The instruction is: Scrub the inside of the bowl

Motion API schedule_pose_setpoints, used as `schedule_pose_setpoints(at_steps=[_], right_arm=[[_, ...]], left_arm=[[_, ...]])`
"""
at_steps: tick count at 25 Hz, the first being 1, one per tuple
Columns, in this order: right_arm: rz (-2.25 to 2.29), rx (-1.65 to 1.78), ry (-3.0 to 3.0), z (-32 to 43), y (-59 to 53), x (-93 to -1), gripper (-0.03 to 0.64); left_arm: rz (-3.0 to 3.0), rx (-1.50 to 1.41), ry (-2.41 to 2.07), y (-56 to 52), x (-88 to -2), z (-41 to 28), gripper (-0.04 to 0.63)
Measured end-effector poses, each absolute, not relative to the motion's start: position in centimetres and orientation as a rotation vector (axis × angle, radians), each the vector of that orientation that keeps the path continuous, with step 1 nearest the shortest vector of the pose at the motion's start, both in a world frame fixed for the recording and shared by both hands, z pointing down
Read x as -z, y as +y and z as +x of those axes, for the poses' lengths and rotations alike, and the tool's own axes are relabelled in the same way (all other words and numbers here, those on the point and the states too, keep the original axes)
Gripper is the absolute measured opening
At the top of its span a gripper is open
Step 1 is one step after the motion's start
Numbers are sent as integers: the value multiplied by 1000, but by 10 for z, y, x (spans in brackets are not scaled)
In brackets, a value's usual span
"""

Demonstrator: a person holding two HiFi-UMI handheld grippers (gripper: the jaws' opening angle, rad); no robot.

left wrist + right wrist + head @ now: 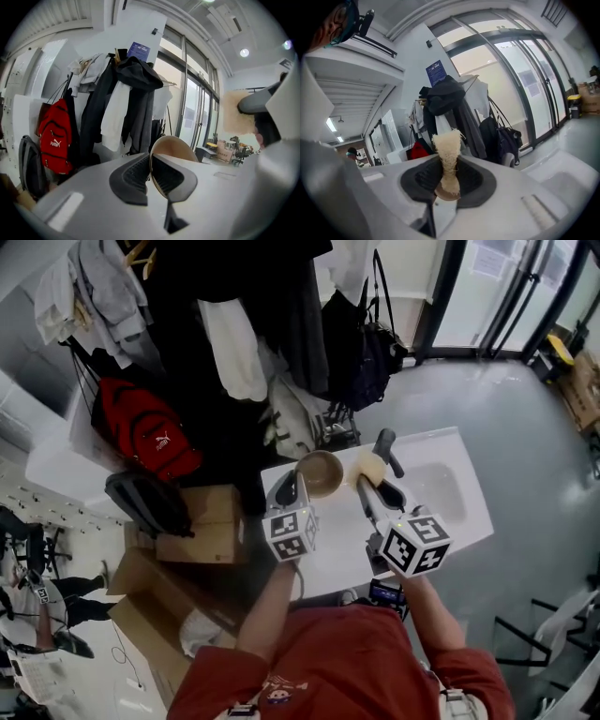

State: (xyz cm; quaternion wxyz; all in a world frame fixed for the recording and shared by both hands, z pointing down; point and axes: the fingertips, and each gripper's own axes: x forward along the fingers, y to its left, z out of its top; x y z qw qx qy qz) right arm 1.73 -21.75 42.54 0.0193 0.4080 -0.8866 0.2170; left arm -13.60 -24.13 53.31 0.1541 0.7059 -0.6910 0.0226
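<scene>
The white table (330, 557) is sitting under both grippers. A red bag (54, 140) saying "PUMA" is hanging at ten o'clock from the bowl (320, 472). The left gripper (151, 176) is pinching the bowl's rim tight. The right gripper (447, 180) is squeezing a brush (447, 145), at three o'clock from the bowl.

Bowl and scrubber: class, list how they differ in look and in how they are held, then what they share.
The bowl is smooth, round and brown; the scrubber is pale, fibrous and narrow. The left tool grips the bowl by its rim; the right tool pinches the scrubber's waist, its tuft sticking out. Shared: each is clamped in a tool.
</scene>
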Motion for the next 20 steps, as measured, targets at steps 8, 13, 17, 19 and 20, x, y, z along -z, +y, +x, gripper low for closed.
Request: schedule_pose_setpoints(at_steps=[8,13,17,19,20], right_arm=[[1370,-716,-2671,39,-223,-441,77],[1400,-713,-2640,43,-220,-448,77],[1417,-710,-2622,44,-219,-451,76],[1421,-711,-2614,44,-218,-452,75],[1422,-714,-2610,44,-218,-453,75]], left_arm=[[1929,-110,-1895,-264,-586,-139,23],[1883,-161,-1848,-275,-615,-136,23],[1847,-205,-1814,-283,-635,-133,23],[1826,-217,-1798,-285,-643,-132,23],[1817,-219,-1788,-287,-647,-131,23]])
